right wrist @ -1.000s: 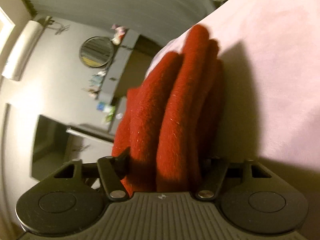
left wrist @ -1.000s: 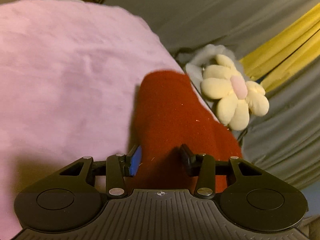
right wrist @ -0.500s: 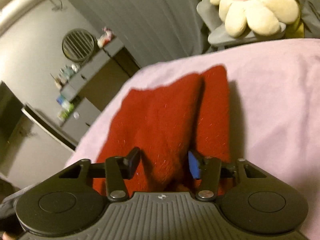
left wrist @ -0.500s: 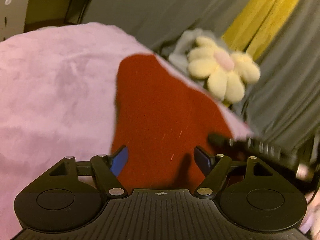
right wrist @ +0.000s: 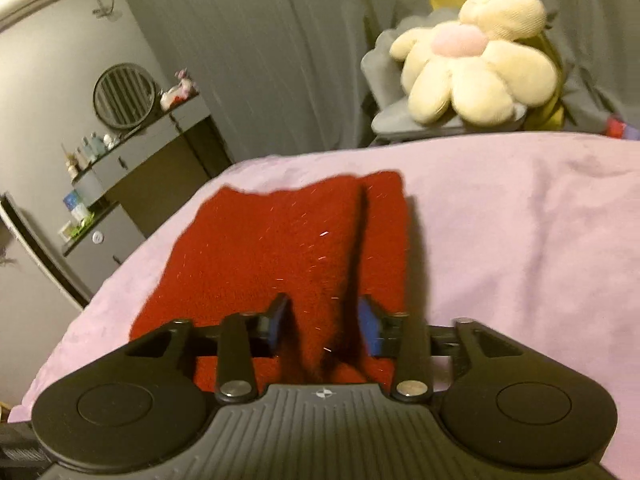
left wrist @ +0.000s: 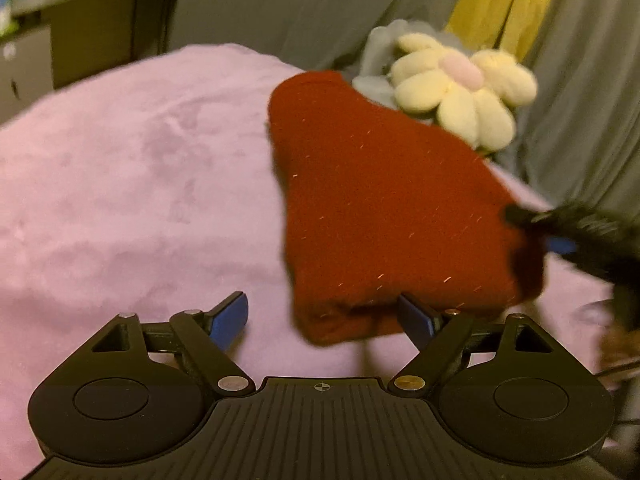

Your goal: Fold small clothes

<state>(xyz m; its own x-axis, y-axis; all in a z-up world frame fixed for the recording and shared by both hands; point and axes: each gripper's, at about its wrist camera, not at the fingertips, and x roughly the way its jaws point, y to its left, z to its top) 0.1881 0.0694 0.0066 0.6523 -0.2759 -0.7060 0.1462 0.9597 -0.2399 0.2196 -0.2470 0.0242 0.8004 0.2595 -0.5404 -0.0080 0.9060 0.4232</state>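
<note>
One dark red fuzzy knit garment (left wrist: 384, 208) lay folded into a thick pad on the pale pink plush blanket (left wrist: 132, 184), with a deep crease running along its top in the right wrist view. Behind it sat a cream flower-shaped plush cushion (right wrist: 476, 60) on a grey seat before grey curtains. The left gripper (left wrist: 324, 316) stood spread wide and empty, its right finger touching the garment's near edge. The right gripper (right wrist: 324, 320) was partly parted around a raised ridge of the garment; whether it pinched was unclear. Only the right wrist view showed a round mirror (right wrist: 124, 96) over a dresser.
</note>
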